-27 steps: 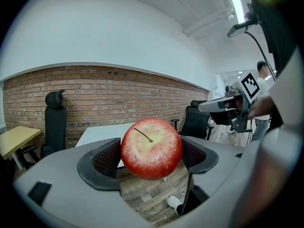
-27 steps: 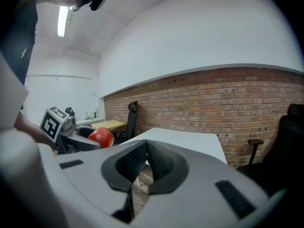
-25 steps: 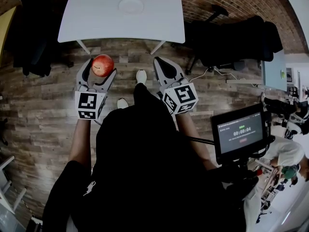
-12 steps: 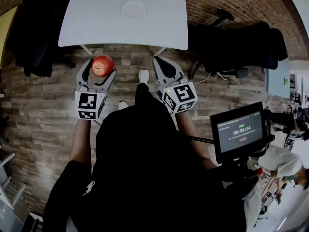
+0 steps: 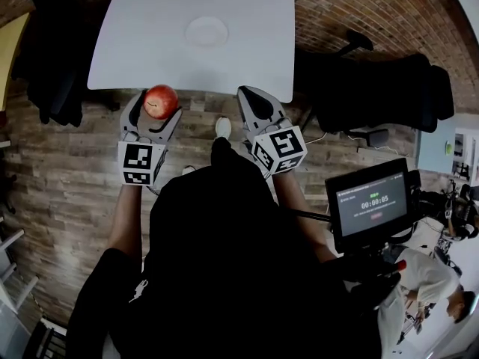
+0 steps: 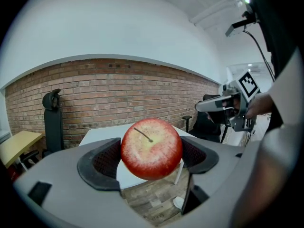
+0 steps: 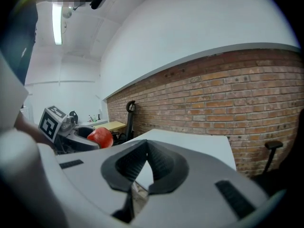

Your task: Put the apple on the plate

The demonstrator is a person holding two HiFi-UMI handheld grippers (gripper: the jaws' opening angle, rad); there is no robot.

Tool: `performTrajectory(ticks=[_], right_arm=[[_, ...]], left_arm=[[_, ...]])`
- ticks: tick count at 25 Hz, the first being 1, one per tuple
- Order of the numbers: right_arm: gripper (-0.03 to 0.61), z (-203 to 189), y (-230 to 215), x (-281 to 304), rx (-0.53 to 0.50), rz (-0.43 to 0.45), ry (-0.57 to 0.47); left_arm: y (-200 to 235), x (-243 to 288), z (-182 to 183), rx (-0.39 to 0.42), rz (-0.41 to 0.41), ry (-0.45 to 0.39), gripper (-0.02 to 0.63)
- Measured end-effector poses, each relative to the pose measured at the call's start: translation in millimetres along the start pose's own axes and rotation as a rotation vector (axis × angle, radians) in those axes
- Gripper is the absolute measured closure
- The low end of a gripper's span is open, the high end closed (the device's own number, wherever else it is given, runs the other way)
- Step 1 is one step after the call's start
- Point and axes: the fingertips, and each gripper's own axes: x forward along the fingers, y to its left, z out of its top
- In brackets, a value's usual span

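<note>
A red apple (image 5: 160,101) with a short stem sits clamped between the jaws of my left gripper (image 5: 155,105), held in the air just short of the near edge of a white table (image 5: 247,58). In the left gripper view the apple (image 6: 151,148) fills the gap between the dark pads. A white plate (image 5: 206,31) lies on the table's far middle. My right gripper (image 5: 257,103) hovers beside the left one at the table's near edge, its jaws shut with nothing between them. From the right gripper view the apple (image 7: 100,137) shows at the left.
The floor is wooden planks. A black office chair (image 5: 374,81) stands right of the table, dark chairs (image 5: 49,58) at its left. A brick wall (image 7: 237,103) runs behind the table. A monitor (image 5: 372,204) shows a timer at the right.
The table and plate have drawn closer and lower in the head view; both grippers now reach the table's near edge. The apple stays held in the left gripper.
</note>
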Motion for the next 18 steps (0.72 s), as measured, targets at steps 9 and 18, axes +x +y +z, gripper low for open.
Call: performTrajectory(ticks=[9,18], right_arm=[[0.575,5.5,-67.9,22.1,0.039,0.026,0.000],[0.575,8.0,-142.1,41.2,0.080,0.028,-0.007]], left_arm=[[-8.3,64.2,27.2,0.036,0.009,0.045,0.218],[-19.4,146.9,65.6,0.080,-0.012,0.062,0.218]])
